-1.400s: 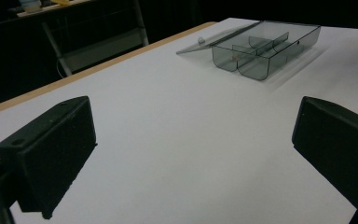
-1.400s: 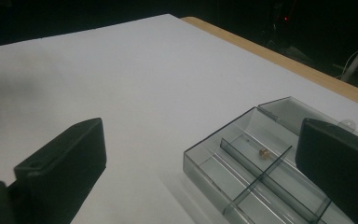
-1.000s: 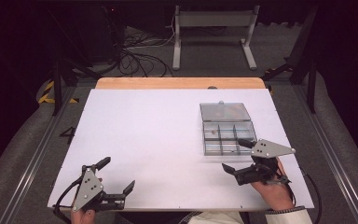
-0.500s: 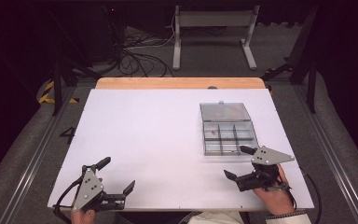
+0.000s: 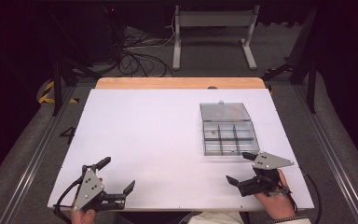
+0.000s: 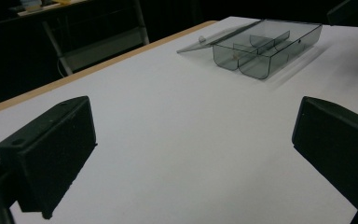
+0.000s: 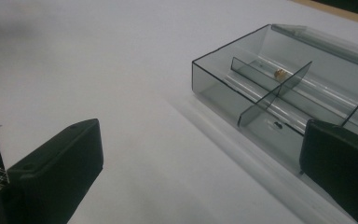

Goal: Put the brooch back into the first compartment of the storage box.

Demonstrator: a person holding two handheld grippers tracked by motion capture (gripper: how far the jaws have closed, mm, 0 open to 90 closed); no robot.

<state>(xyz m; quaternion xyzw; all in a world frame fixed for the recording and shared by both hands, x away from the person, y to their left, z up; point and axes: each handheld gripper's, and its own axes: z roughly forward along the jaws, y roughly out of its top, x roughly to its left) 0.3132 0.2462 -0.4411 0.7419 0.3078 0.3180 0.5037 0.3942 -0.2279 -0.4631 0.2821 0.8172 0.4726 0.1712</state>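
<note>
Waiting near the tabletop's front corners, left gripper [image 5: 114, 178] and right gripper [image 5: 242, 169] both released, empty.
Next likely calls for reaching the open box [image 5: 228, 137] by the right edge.

white table [image 5: 158, 135], open compartment box [image 5: 228, 133] aboard

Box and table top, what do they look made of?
Box: likely smoky clear plastic, glossy; the dividers and the table show through its walls, lid open flat behind it. Table top: matte white sheet, material unclear, no glare; its far edge strip looks like bare wood, tan.
</note>
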